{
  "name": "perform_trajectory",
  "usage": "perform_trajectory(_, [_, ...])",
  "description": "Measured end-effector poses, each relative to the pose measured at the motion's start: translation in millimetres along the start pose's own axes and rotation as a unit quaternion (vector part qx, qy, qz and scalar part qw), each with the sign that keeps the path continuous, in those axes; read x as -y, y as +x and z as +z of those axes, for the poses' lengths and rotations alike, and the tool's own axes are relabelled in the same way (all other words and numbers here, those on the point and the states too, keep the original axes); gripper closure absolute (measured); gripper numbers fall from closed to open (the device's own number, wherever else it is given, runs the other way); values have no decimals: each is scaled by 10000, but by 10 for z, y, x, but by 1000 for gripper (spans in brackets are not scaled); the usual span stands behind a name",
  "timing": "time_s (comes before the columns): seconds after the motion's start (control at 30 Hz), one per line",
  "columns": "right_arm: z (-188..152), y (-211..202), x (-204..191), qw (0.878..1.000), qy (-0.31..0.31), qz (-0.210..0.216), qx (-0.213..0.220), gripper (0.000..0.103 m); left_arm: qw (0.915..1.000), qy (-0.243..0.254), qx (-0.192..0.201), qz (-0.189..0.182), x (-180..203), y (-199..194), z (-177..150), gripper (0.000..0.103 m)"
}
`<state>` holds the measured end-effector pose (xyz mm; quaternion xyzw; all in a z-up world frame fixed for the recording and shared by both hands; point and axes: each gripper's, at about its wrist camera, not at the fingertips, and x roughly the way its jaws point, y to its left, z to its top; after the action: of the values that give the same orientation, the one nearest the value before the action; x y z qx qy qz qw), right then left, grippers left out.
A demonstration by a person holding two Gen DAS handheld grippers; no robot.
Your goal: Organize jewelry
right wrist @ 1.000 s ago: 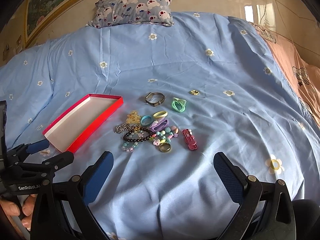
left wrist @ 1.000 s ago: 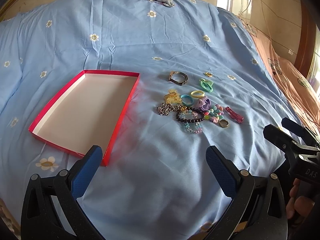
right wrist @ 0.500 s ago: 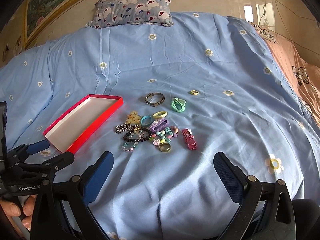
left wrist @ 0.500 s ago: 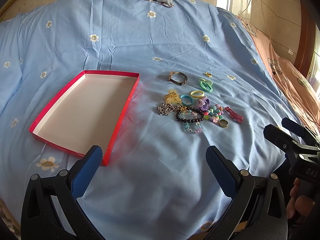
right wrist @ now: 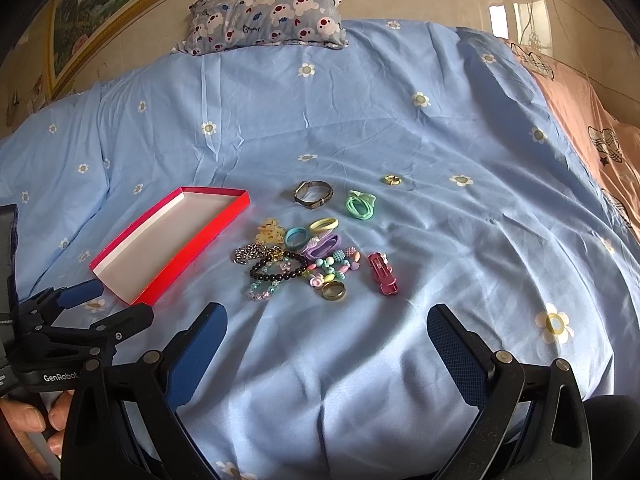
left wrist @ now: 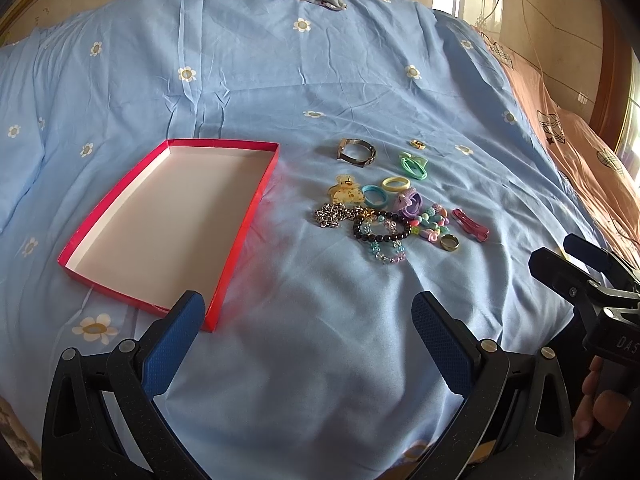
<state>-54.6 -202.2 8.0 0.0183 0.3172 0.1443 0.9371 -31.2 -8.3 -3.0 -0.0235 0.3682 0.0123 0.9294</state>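
I found the left gripper (left wrist: pixel 308 320) at the bottom of its own view, jaws spread wide, nothing between the blue pads (left wrist: pixel 176 344). It also showed at the lower left of the right wrist view, a person's fingers (right wrist: pixel 36 420) wrapped round its handle. The right gripper (right wrist: pixel 328 340) stood likewise, jaws wide apart and empty. At the lower right edge of the left wrist view, a hand (left wrist: pixel 592 404) gripped its handle.
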Motion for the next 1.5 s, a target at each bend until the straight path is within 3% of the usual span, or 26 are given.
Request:
perform_trajectory(0.4, [15,41,36,9999,60,119,-56,2,10000,1,-29,-3,5,24,4,0])
perform_trajectory(0.7, [62,175,153,9995,159,192,-174,2,9995,-12,-244,-175,-31,259,178,0])
perform_trajectory(0.93, [122,388,283,9985,283,232,-402,4,9976,-39,-561,-397,-37,545,303,14])
perform_trajectory(1.13, [184,582,378,9969,341,269,-650,16,9963,-9,-696,-504,-17,732,450,20])
perform_trajectory(1.5, [303,1006,527,9932,418,176,-1069,44,9945,179,-879,-546,28,1196,830,22])
